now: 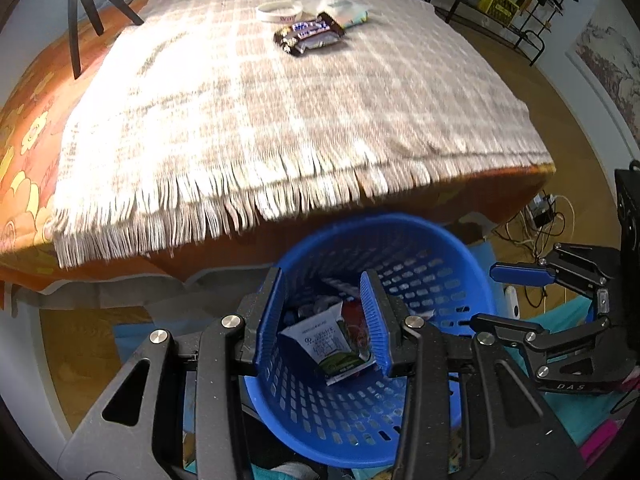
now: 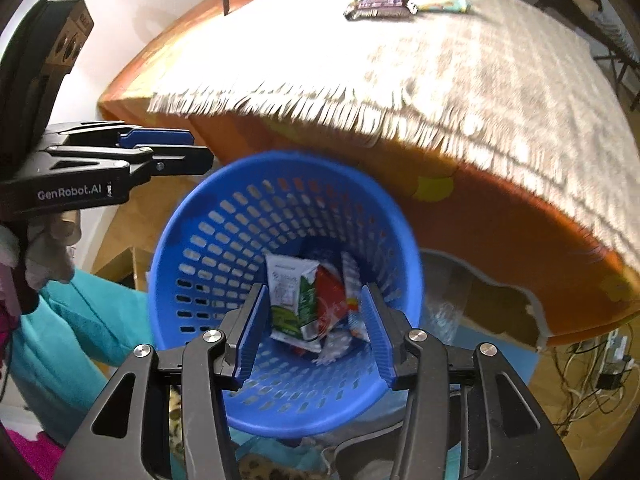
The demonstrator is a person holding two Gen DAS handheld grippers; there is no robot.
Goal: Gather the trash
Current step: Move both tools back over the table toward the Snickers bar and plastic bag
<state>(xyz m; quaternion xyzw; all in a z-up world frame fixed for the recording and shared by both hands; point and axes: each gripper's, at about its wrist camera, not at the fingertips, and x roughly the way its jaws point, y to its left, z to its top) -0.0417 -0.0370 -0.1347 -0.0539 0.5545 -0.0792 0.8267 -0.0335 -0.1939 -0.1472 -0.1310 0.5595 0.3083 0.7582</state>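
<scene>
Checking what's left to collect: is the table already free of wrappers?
No, a dark candy wrapper still lies on the checked cloth.

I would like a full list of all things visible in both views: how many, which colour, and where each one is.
basket: one, blue, on the floor before the table.
carton: one, white and green, inside the basket.
red wrapper: one, inside the basket beside the carton.
chocolate wrapper: one, dark, on the cloth's far part.
pale packet: one, behind the chocolate wrapper.
white ring: one, beside the pale packet.
fringed cloth: one, beige, over the table.
tripod: one, black, far left corner.
left gripper: open, above the basket.
right gripper: open, above the basket.
</scene>
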